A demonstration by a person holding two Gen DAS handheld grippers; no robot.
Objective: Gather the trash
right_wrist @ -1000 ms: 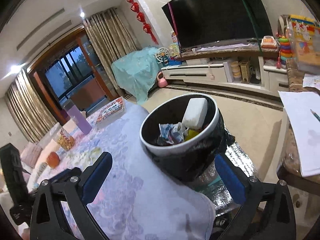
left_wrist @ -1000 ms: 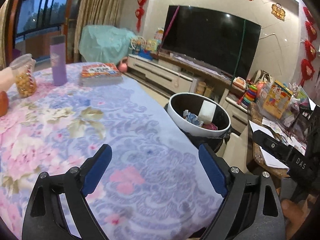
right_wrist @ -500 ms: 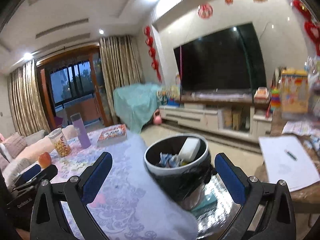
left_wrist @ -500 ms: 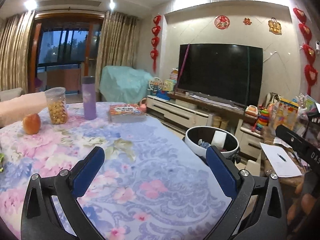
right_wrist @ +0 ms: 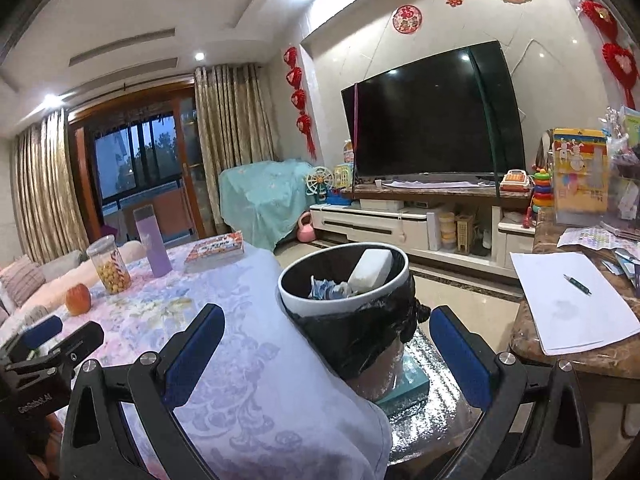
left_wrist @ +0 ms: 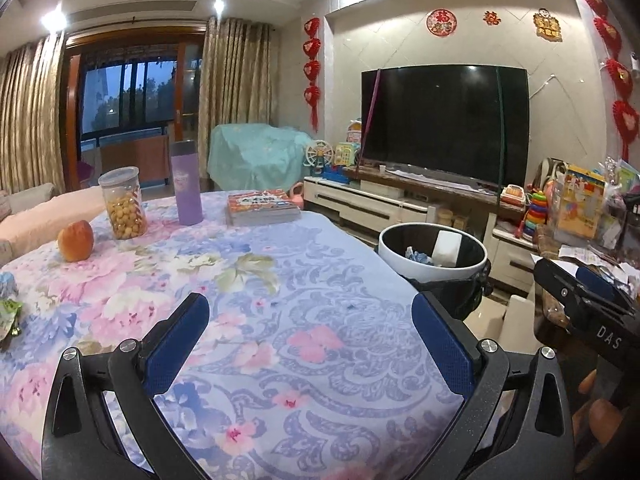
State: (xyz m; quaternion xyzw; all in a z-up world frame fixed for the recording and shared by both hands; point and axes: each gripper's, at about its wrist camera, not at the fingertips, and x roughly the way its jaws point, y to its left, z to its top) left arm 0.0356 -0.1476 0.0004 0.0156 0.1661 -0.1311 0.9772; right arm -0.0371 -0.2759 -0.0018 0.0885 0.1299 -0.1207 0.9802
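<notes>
The trash bin (left_wrist: 436, 272), white-rimmed with a black bag, stands just past the table's right edge. It holds a white block (left_wrist: 446, 242) and crumpled blue-white paper (left_wrist: 416, 256). A green wrapper (left_wrist: 8, 314) and a small bluish scrap (left_wrist: 6, 282) lie on the floral tablecloth (left_wrist: 280, 280) at the far left. My left gripper (left_wrist: 310, 312) hovers open over the cloth, nothing between its pads. My right gripper (right_wrist: 326, 320) is open too, pointing at the bin (right_wrist: 340, 306) from a short distance without touching it. The block (right_wrist: 370, 266) shows again in the right wrist view.
On the table stand a jar of yellow snacks (left_wrist: 122, 204), a purple bottle (left_wrist: 186, 184), a book (left_wrist: 262, 206) and an orange fruit (left_wrist: 76, 240). A side table (right_wrist: 532, 344) with paper and a pen is right of the bin. A television cabinet (right_wrist: 400, 224) lines the far wall.
Both views have tipped up from the table towards level and drawn back, so the bin looks smaller and farther. The left jaws have spread a little wider.
</notes>
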